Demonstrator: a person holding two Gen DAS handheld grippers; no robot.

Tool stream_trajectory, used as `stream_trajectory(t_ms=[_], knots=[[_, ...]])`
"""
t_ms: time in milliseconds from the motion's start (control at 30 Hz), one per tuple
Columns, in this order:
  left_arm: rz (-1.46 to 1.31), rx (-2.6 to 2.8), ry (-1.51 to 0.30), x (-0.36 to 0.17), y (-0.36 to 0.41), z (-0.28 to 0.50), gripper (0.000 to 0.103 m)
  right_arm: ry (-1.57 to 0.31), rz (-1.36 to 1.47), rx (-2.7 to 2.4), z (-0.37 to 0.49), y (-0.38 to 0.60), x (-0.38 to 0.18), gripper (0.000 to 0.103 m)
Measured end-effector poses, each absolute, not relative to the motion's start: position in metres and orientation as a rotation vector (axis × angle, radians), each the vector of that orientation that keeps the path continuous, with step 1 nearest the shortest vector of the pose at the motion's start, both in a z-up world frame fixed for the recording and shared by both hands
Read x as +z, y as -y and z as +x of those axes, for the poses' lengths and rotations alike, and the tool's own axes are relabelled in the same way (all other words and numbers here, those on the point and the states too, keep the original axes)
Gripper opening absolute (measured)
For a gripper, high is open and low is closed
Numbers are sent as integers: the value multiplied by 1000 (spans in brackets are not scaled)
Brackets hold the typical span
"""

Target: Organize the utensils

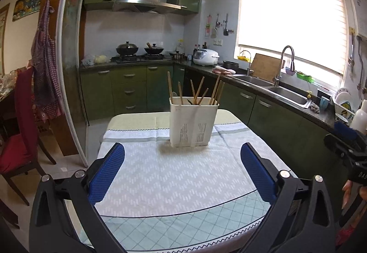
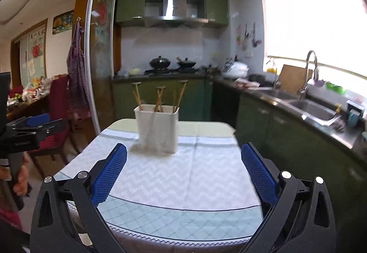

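Note:
A white utensil holder [image 1: 193, 123] stands upright on the far part of the table's cloth, with several wooden chopsticks [image 1: 199, 91] sticking out of it. It also shows in the right wrist view [image 2: 157, 130] with its chopsticks [image 2: 158, 98], blurred. My left gripper [image 1: 182, 152] is open and empty, held above the near half of the table, short of the holder. My right gripper [image 2: 183, 154] is open and empty at a similar distance. Each gripper shows at the edge of the other's view: the right one [image 1: 348, 145] and the left one [image 2: 34, 127].
The table [image 1: 179, 182] carries a pale patterned cloth. A red chair [image 1: 20, 133] stands to the left. A green kitchen counter with a double sink [image 1: 275, 88] runs along the right. A stove with woks [image 1: 140, 50] is at the back.

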State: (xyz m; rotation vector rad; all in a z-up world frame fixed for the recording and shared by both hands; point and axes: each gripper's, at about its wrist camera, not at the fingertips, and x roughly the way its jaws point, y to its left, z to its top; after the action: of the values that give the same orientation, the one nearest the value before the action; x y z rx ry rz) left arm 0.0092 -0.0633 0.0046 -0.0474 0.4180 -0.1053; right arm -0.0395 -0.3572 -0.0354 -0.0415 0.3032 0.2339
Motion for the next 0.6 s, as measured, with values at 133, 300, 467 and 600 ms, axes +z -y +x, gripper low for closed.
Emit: stream_trajectory(t_ms=[133, 300, 467, 600], knots=[[-28, -103, -418, 4, 66, 2, 96, -304, -35, 254, -43, 356, -31, 98], [-28, -115, -438, 2, 69, 3, 96, -334, -45, 245, -29, 354, -29, 98], [-24, -110, -441, 0, 70, 2, 96, -350, -55, 244, -22, 350, -32, 98], [-32, -109, -442, -2, 68, -1, 96, -357, -61, 244, -18, 346, -33, 98]])
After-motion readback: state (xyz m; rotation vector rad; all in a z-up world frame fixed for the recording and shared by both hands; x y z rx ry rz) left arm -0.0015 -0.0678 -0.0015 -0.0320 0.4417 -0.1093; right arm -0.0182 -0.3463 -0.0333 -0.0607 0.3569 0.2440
